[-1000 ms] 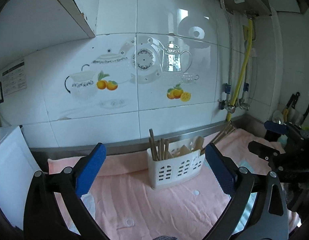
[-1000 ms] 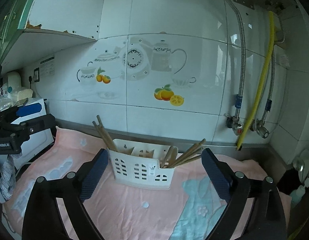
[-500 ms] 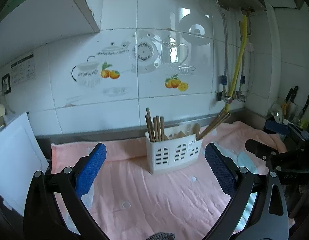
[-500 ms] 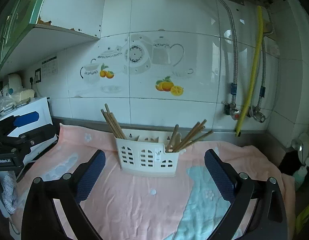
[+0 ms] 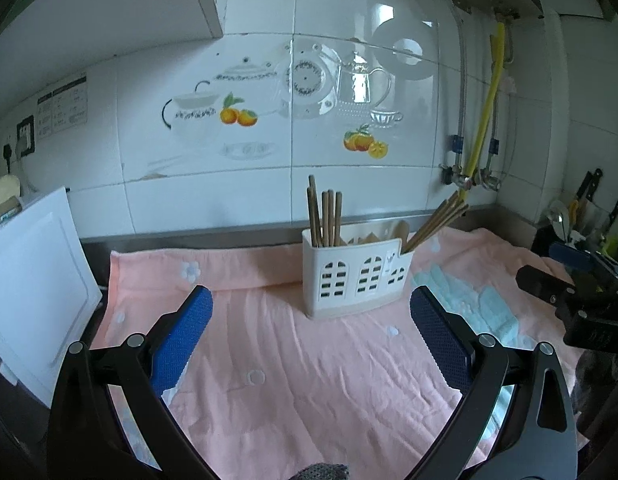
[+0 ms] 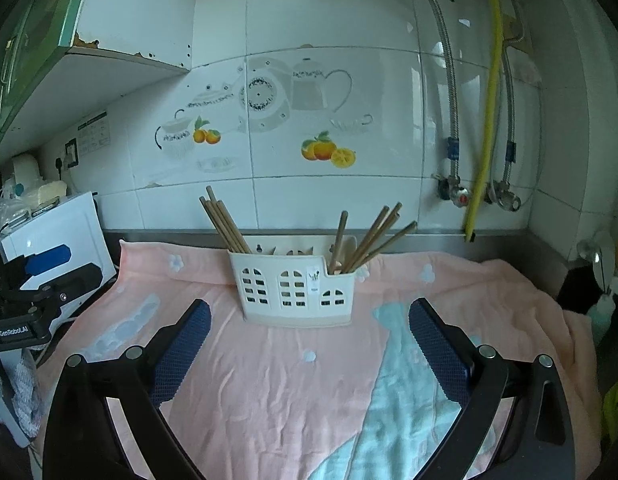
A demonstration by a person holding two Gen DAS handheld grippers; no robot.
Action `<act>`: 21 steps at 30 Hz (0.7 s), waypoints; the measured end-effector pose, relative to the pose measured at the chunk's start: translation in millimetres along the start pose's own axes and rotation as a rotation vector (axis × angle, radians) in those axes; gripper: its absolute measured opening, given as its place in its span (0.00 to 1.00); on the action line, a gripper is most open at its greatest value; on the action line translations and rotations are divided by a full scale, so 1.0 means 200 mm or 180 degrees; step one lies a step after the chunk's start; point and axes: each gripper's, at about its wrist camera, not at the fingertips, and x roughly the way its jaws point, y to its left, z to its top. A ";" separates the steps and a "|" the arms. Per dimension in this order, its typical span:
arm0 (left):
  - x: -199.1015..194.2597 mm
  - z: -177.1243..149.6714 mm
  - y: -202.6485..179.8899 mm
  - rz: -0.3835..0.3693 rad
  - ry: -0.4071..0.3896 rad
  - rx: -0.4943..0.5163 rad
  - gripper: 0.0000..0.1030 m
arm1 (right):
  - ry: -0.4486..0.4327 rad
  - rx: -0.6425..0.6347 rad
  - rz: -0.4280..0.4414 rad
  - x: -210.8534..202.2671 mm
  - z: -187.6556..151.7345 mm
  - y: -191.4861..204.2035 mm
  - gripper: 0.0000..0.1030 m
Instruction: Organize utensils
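A white plastic utensil holder (image 5: 355, 278) stands on a pink towel (image 5: 293, 360) near the tiled wall. It holds upright wooden chopsticks (image 5: 324, 218) in its left end, slanted chopsticks (image 5: 437, 220) at its right end and a wooden spoon between. The holder (image 6: 295, 288) and chopsticks (image 6: 225, 220) also show in the right wrist view. My left gripper (image 5: 311, 334) is open and empty, in front of the holder. My right gripper (image 6: 309, 340) is open and empty, also in front of it.
A white board (image 5: 33, 292) leans at the left. Hoses and a yellow pipe (image 5: 483, 112) with valves hang on the wall at right. Knives and utensils (image 5: 581, 216) stand far right. The other gripper shows at each view's edge (image 6: 29, 292).
Both grippers have drawn back and tilted down from the holder, so it sits lower and farther in view. The holder and chopsticks have not moved. Both grippers stay open.
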 end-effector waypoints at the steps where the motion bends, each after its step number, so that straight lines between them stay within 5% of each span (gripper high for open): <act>1: 0.00 -0.01 0.00 -0.0002 0.0009 -0.0005 0.95 | 0.0013 0.0006 -0.0002 0.00 -0.01 0.00 0.93; 21: 0.03 -0.19 0.05 0.0025 0.0279 -0.0035 0.95 | 0.0306 0.0104 -0.0054 0.04 -0.17 -0.01 0.93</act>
